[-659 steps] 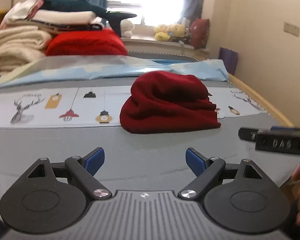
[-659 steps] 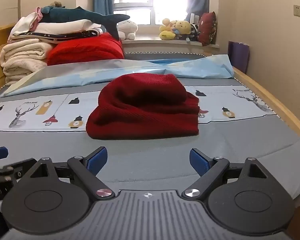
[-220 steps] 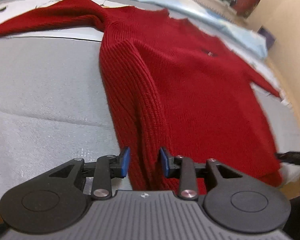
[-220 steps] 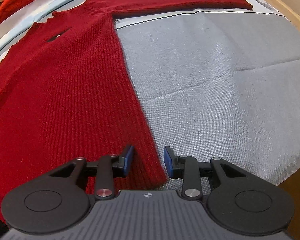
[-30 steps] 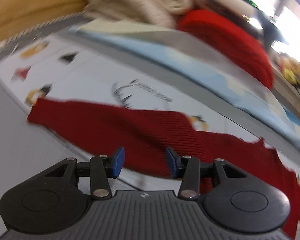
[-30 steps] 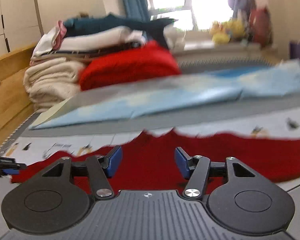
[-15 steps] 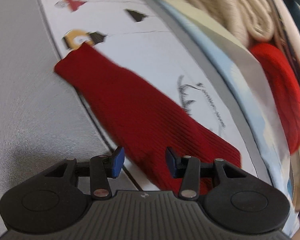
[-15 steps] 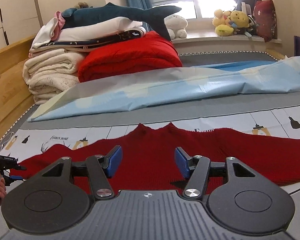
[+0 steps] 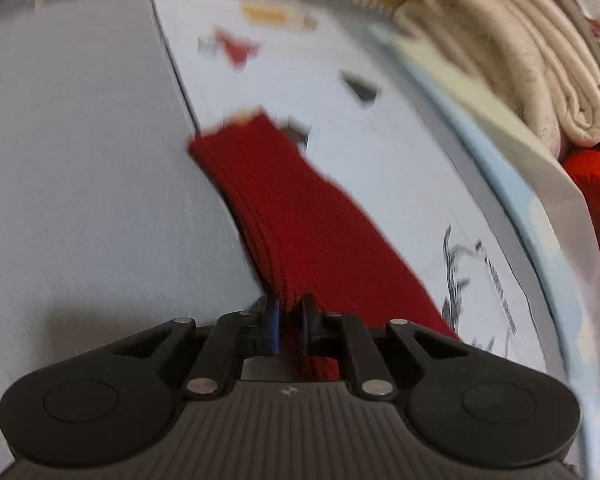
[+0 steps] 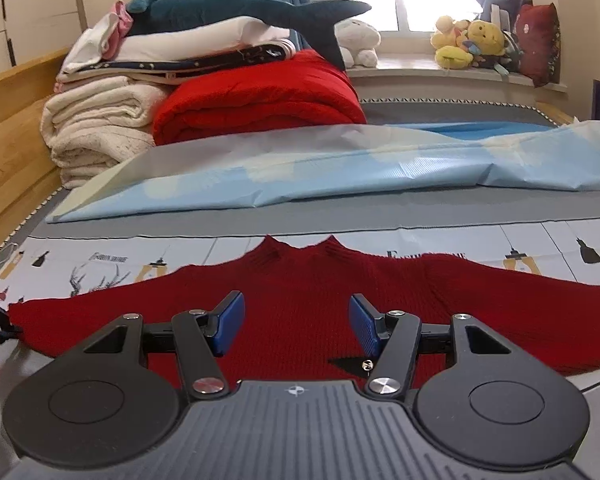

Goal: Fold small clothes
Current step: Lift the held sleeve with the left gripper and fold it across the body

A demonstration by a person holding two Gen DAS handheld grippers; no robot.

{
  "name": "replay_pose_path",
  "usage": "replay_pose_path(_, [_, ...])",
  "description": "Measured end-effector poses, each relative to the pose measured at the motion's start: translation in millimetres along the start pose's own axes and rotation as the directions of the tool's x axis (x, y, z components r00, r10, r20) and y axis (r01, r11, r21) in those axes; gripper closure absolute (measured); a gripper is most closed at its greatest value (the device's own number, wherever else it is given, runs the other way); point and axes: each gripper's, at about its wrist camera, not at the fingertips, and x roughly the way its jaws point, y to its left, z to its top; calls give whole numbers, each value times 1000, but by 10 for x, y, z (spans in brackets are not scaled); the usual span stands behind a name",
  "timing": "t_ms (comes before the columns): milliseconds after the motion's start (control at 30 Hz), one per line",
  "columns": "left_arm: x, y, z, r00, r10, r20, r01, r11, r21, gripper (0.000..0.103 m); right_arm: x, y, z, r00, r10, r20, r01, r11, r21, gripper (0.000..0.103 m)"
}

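A dark red knit sweater (image 10: 300, 280) lies spread flat on the grey bed cover (image 10: 380, 208), collar toward the far side and both sleeves stretched out. In the left wrist view its left sleeve (image 9: 300, 220) runs away from me toward the cuff. My left gripper (image 9: 290, 322) is closing its jaws on the near edge of that sleeve, and a ridge of red knit is pinched between the blue pads. Above the sweater's chest my right gripper (image 10: 296, 328) hangs open, nothing between its fingers. A small black label (image 10: 348, 364) shows on the chest.
Folded cream blankets (image 10: 100, 120), a red quilt (image 10: 260, 96) and a shark plush (image 10: 240, 12) are piled at the bed's far left. A light blue sheet (image 10: 380, 172) lies across the bed behind the sweater. A wooden bed side (image 10: 12, 120) runs along the left.
My left gripper has come down over the sleeve and rolled, and its jaws have gone from half open to pinched on the sleeve's edge. The right gripper has stayed put.
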Motion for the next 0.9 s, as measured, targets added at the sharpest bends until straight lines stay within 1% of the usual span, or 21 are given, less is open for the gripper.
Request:
replay_pose_path(67, [-7, 21, -5, 1000, -10, 3, 10, 1000, 1, 91, 27, 3, 1, 1000, -7, -8, 7, 1000, 5, 43])
replay_pose_path(133, [-44, 13, -2, 1000, -2, 6, 2, 1000, 4, 92, 44, 3, 7, 1000, -12, -11, 12, 1000, 10, 43])
replay_pose_path(200, [-123, -88, -11, 999, 7, 41, -8, 1000, 25, 93, 45, -23, 3, 1000, -21, -12, 21, 1000, 10, 43])
replay_pose_path(267, [-287, -308, -19, 994, -11, 106, -1, 994, 113, 93, 38, -72, 7, 999, -41, -15, 41, 999, 11, 43])
replay_pose_path(300, [-431, -517, -65, 989, -50, 143, 23, 982, 186, 94, 29, -108, 11, 998, -54, -16, 54, 998, 16, 44])
replay_pose_path(333, [-565, -721, -141, 982, -95, 165, 51, 966, 255, 94, 18, -155, 14, 998, -65, -16, 65, 998, 24, 45])
replay_pose_path(367, [-709, -931, -247, 973, -149, 177, 85, 942, 325, 94, 8, -206, 18, 997, -75, -19, 75, 997, 36, 46])
replay_pose_path(433, [-1018, -1374, -567, 942, -290, 166, 186, 868, 461, 94, -4, -317, 20, 996, -82, -25, 83, 994, 68, 52])
replay_pose_path(467, [-1152, -1577, -761, 924, -358, 138, 240, 820, 520, 94, -8, -375, 18, 996, -87, -27, 89, 992, 87, 56])
replay_pose_path(533, [-1400, -1963, -1241, 880, -472, 49, 343, 705, 620, 94, -8, -499, 12, 994, -104, -32, 107, 986, 128, 61])
replay_pose_path(567, [-1497, -2125, -1486, 858, -514, -4, 391, 648, 653, 94, -6, -552, 5, 993, -109, -36, 113, 983, 145, 65])
replay_pose_path(600, [-1601, -2281, -1777, 828, -556, -73, 448, 578, 682, 94, 0, -605, 0, 993, -115, -40, 120, 979, 162, 66])
replay_pose_path(633, [-1664, -2394, -2014, 802, -582, -134, 493, 518, 699, 94, 6, -659, -3, 991, -122, -46, 128, 975, 179, 66])
replay_pose_path(667, [-1725, -2492, -2267, 775, -599, -203, 535, 450, 715, 93, 12, -707, -5, 991, -124, -54, 133, 972, 196, 66])
replay_pose_path(700, [-1766, -2588, -2543, 743, -599, -298, 585, 367, 723, 90, 17, -749, -5, 990, -125, -59, 135, 968, 212, 66])
replay_pose_path(733, [-1764, -2658, -2746, 717, -575, -394, 633, 300, 714, 79, 28, -788, -4, 990, -125, -65, 137, 965, 226, 66])
replay_pose_path(767, [-1742, -2715, -2941, 684, -527, -504, 683, 222, 696, 75, 47, -817, -2, 989, -127, -71, 140, 962, 236, 65])
replay_pose_path(800, [-1751, -2713, -3048, 675, -510, -533, 688, 176, 704, 75, 71, -842, 1, 989, -128, -79, 143, 959, 246, 65])
replay_pose_path(833, [-1790, -2688, -3092, 693, -514, -505, 656, 159, 738, 75, 100, -874, -1, 988, -125, -93, 146, 954, 261, 65])
replay_pose_path(867, [-1824, -2665, -3078, 721, -512, -467, 615, 161, 772, 75, 120, -900, -7, 987, -120, -105, 145, 949, 279, 65])
replay_pose_path(900, [-1848, -2653, -3024, 745, -502, -440, 589, 183, 787, 75, 138, -931, -13, 987, -111, -117, 142, 943, 301, 65])
